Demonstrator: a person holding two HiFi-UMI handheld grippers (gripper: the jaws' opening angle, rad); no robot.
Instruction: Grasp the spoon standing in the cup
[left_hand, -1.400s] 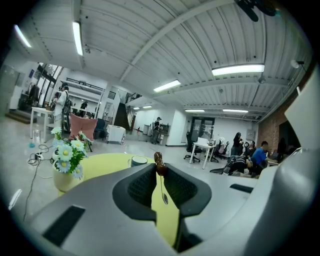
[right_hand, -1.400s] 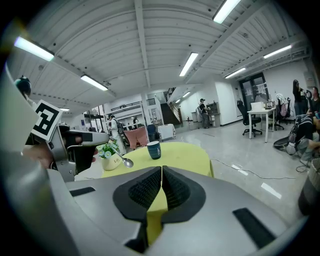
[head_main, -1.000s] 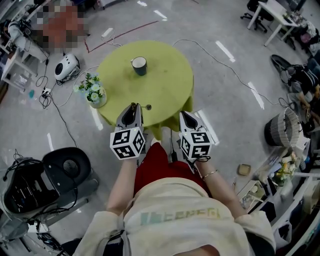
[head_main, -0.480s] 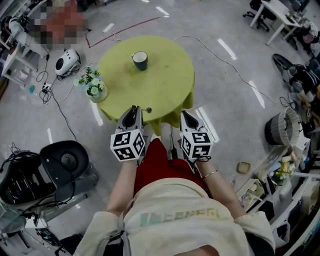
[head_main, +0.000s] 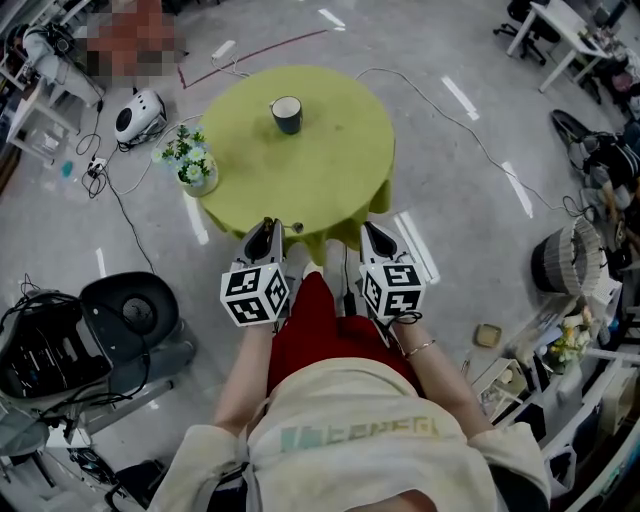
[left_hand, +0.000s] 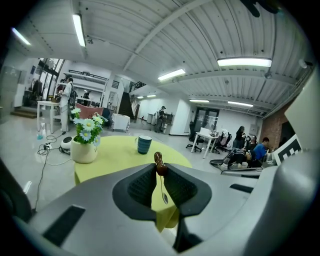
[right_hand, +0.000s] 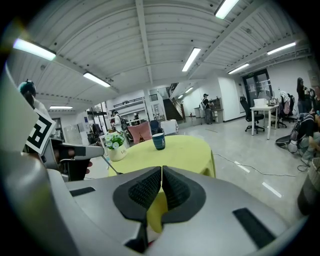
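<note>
1. Brown at the handle and thin metal below, the spoon (left_hand: 159, 166) is pinched by its handle between the jaw tips of the left gripper (left_hand: 160, 175). Its small bowl hangs down in the hollow between the pads.
2. The dark teal cup (left_hand: 144, 144) stands well ahead of that gripper, a little left of its jaw line, apart from the spoon.
3. The round table (head_main: 330, 170), covered in yellow-green cloth, carries the cup. Its near edge lies just beyond both grippers' tips.
4. A white pot of daisies (left_hand: 84, 147) sits ahead and to the left of the left gripper, at the table's edge.
5. The right gripper (right_hand: 161, 172) is held beside the left one, its jaws closed pad against pad with nothing between them. The cup lies almost straight ahead of it.
</note>
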